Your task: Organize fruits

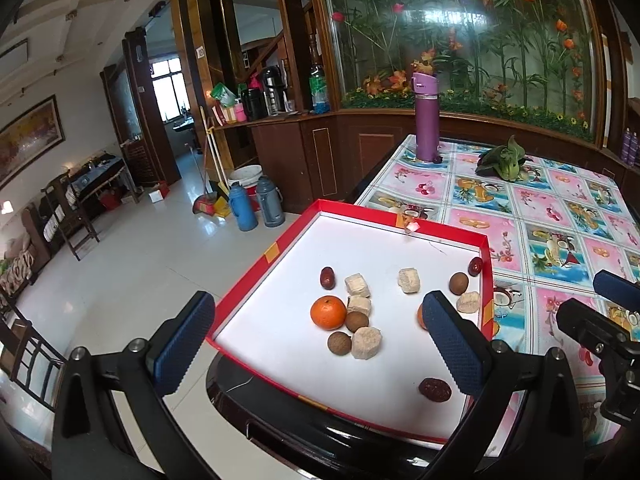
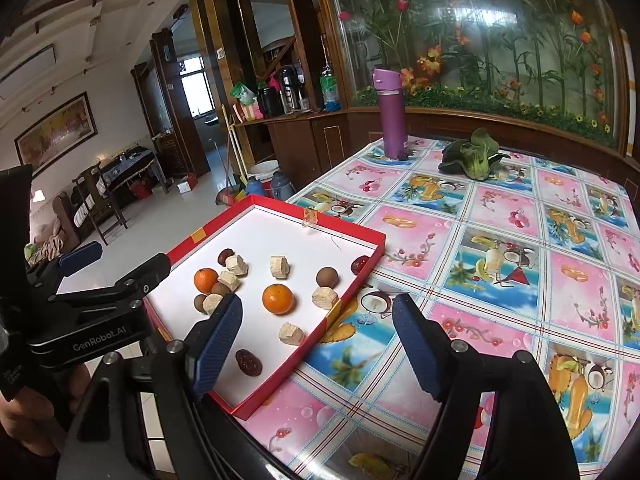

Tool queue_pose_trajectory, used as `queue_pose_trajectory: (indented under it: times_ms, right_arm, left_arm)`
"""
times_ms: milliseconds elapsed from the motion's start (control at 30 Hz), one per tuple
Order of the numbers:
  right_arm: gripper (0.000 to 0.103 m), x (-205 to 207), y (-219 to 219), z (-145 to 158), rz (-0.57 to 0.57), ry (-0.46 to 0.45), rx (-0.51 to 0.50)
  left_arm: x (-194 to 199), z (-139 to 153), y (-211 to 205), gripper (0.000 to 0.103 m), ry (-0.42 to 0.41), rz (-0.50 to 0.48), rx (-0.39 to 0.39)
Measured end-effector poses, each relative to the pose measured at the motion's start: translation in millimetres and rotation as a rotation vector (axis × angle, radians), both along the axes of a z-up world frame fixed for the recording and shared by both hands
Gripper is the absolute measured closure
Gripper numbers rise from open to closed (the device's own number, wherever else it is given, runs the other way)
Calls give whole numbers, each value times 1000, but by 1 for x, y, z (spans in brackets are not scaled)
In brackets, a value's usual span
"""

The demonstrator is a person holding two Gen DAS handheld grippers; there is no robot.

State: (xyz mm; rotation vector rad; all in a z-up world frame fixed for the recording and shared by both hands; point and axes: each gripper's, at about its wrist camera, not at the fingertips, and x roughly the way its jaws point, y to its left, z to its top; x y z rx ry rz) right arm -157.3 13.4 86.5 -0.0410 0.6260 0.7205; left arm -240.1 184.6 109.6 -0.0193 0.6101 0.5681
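A red-rimmed tray (image 1: pixel 256 268) (image 2: pixel 352 228) with a white floor sits at the table's near left corner. Loose in it lie one orange (image 1: pixel 328 312) (image 2: pixel 206 280), a second orange (image 2: pixel 278 299), several brown longans (image 1: pixel 357 321), red dates (image 1: pixel 327 278), a dark wrinkled date (image 1: pixel 435 389) (image 2: pixel 248 361) and several beige chunks (image 1: pixel 409 280) (image 2: pixel 279 267). My left gripper (image 1: pixel 319 302) hangs open over the tray's near side, holding nothing. My right gripper (image 2: pixel 318 300) is open above the tray's right rim and also holds nothing. In the left wrist view the right finger hides most of the second orange.
A purple flask (image 1: pixel 426 120) (image 2: pixel 390 116) and a bok choy (image 1: pixel 504 160) (image 2: pixel 474 158) stand at the table's far end on the fruit-patterned cloth (image 2: pixel 500 264). Left of the tray the table ends above the tiled floor, where thermoses (image 1: pixel 244 208) stand. A hand (image 2: pixel 24 412) holds the left gripper.
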Motion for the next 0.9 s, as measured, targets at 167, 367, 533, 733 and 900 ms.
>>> queue_pose_trajectory:
  times_ms: [167,367,533,733,900]
  right_arm:
    - [25,-4,-2,1,2,4,5]
    - [25,-11,-2,5,9,-16,3]
    - [25,-15,-1,7,15,-22,3]
    - [25,-17,2,8,20,-29,-2]
    - [25,-18,5,7,24,-24,-3]
  left_arm:
    - [-4,4,-3,0,-8,2,-1]
    - [-10,8,-4,0,-19,10,-7]
    - [-10,8,-3,0,-18,9,-6]
    - [-13,9,-3,0,-18,14,-7]
    - [-13,10,-2,0,-18,14,-8]
